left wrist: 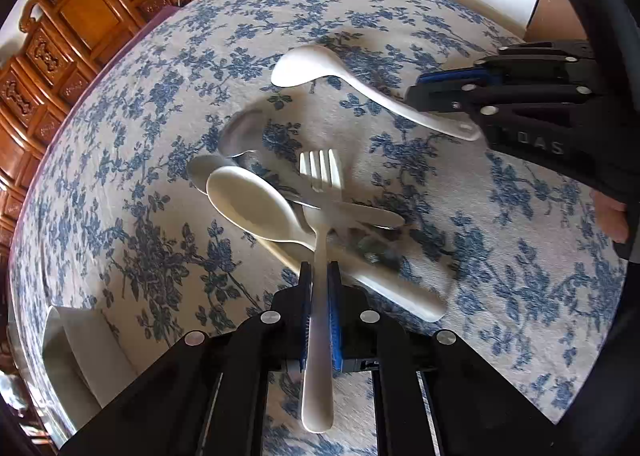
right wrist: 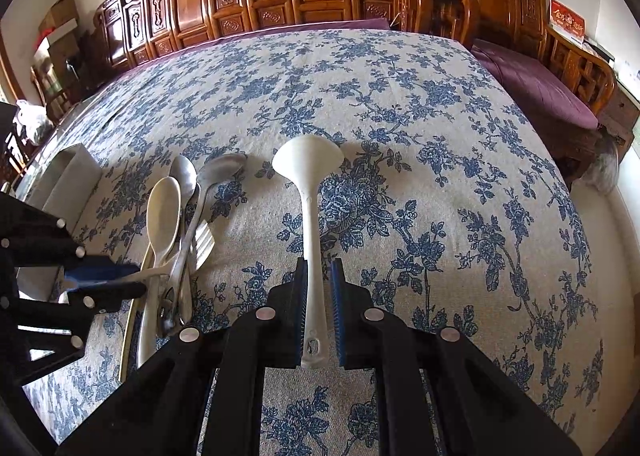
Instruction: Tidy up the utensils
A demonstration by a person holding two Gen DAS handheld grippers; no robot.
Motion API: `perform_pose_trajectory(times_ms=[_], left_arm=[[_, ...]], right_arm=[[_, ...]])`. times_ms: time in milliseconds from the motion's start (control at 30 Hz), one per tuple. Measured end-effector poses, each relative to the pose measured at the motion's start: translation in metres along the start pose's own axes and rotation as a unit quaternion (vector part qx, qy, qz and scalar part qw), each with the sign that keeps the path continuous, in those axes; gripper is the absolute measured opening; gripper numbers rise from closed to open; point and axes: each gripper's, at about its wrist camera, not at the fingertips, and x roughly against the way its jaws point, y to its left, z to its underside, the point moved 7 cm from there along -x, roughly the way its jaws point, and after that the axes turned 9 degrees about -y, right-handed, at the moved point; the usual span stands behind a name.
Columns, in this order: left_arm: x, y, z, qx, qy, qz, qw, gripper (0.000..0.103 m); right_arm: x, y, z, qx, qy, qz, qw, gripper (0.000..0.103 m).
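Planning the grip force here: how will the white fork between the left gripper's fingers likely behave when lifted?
The white fork looks like rigid plastic, so probably light and stiff. Its smooth handle may slip or pivot in the left gripper. Its tines overlap the metal spoons, which may shift.

White fork (left wrist: 320, 191) atop utensil pile (left wrist: 248, 175)

Grippers: you have two in view, the left gripper (left wrist: 319, 288) and the right gripper (right wrist: 320, 288).
White plastic fork (left wrist: 320, 191): you can count one.
White ladle (right wrist: 308, 191): one.
White plastic spoon (left wrist: 256, 207): one.
Metal spoons: you can make out two bowls, one metal spoon (right wrist: 185, 171) beside a second metal spoon (right wrist: 224, 169).
Metal handles in the pile: too tangled for you to count.
White container (right wrist: 72, 175): one, at the cloth's edge.
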Motion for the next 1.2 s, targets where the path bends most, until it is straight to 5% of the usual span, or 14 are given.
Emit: perform_pose_trajectory(times_ms=[667,833,900,967,1033,1200], left_arm=[[0.070,0.015,0.017,0.056,-0.073,-0.011,0.9957,0.000],[0.084,0.044,0.019,0.116,-0.101,-0.021,0.9879,0.000],[0.087,0.053,0.024,0.150,-0.110,-0.021,0.9823,0.005],[0.092,0.059,0.033,0.190,-0.126,-0.024,0.9734,0.027],[0.098,0.064,0.040,0.217,-0.142,-0.037,0.9652,0.037],[0.101,0.077,0.044,0.255,-0.155,-0.060,0.9527,0.046]], right_arm=[[-0.005,0.009,0.004,0.007,0.007,0.003,1.000,0.014],[-0.006,0.010,0.004,0.008,0.007,0.004,1.000,0.014],[-0.006,0.010,0.004,0.007,0.006,0.002,1.000,0.014],[-0.007,0.010,0.004,0.008,0.007,0.002,1.000,0.014],[-0.007,0.010,0.003,0.009,0.007,0.000,1.000,0.014],[-0.007,0.012,0.005,0.011,0.008,0.000,1.000,0.014]])
